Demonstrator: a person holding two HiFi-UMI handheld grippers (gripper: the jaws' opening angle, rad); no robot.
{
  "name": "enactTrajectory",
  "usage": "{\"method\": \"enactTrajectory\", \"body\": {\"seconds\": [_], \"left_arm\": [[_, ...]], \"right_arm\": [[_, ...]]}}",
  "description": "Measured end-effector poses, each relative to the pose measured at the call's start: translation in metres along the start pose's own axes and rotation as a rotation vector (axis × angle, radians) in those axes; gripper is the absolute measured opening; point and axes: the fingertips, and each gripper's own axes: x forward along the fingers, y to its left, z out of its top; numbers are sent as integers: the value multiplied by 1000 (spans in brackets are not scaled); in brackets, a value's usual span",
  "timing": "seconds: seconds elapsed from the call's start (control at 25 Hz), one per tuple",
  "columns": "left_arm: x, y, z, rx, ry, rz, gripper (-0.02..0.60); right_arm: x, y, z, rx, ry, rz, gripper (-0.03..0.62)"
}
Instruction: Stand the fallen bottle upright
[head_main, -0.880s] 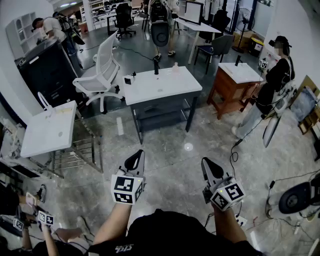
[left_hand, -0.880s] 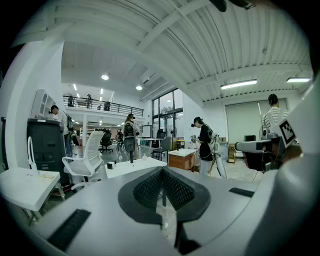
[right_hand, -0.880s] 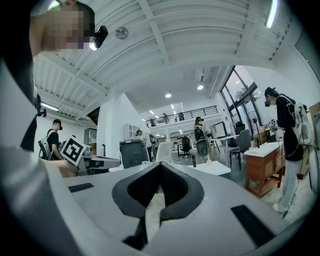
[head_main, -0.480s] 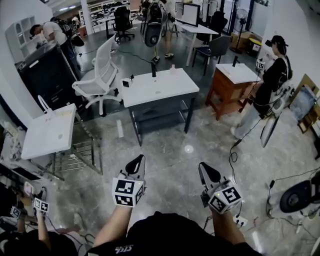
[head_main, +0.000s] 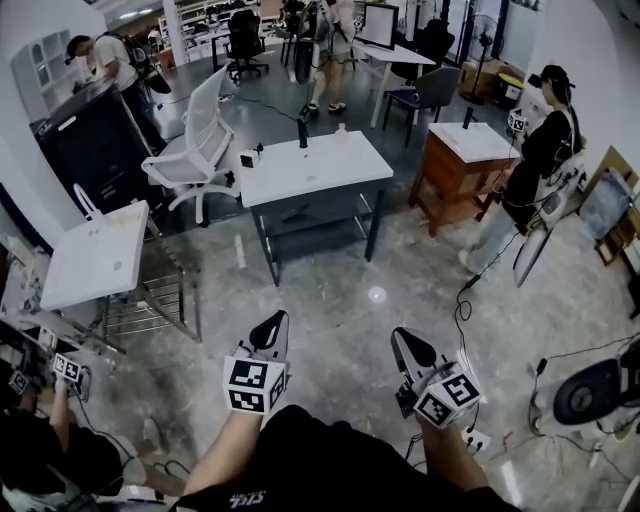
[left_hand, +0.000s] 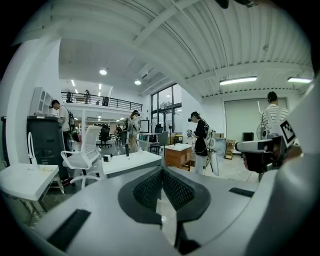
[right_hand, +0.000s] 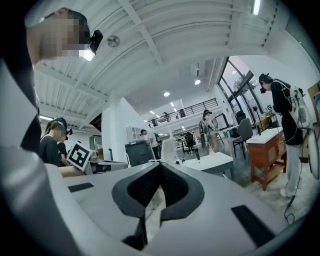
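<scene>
The left gripper (head_main: 270, 326) and the right gripper (head_main: 410, 347) are held low over the floor. Each has its jaws pressed together, with nothing between them. Well apart at their twelve o'clock stands the white table (head_main: 320, 172). The pale bottle (head_main: 341, 131) sits near the table's far edge, too small to tell whether it is upright or lying. At the bottle's nine o'clock stands a dark post (head_main: 302, 133), its details unclear. The lower frame edge cuts off both forearms.

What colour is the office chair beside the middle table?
The office chair is white; head view shows it best.
</scene>
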Motion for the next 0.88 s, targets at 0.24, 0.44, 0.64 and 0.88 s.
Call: {"method": "enactTrajectory", "body": {"seconds": [0.24,0.44,0.64,0.88], "left_arm": [[8,-3,-16,-20,35,-5,9],[36,16,-24,-52,45,-3,9],[85,56,-23,-74,46,-10,9],[158,117,-6,-71,47,-41,9]], "right_arm": [[2,-6,-14,52,34,19,12],[31,-20,-20,62,73,15,12],[86,-41,-21,52,96,30,14],[174,-73,-10,61,128,4,14]]}}
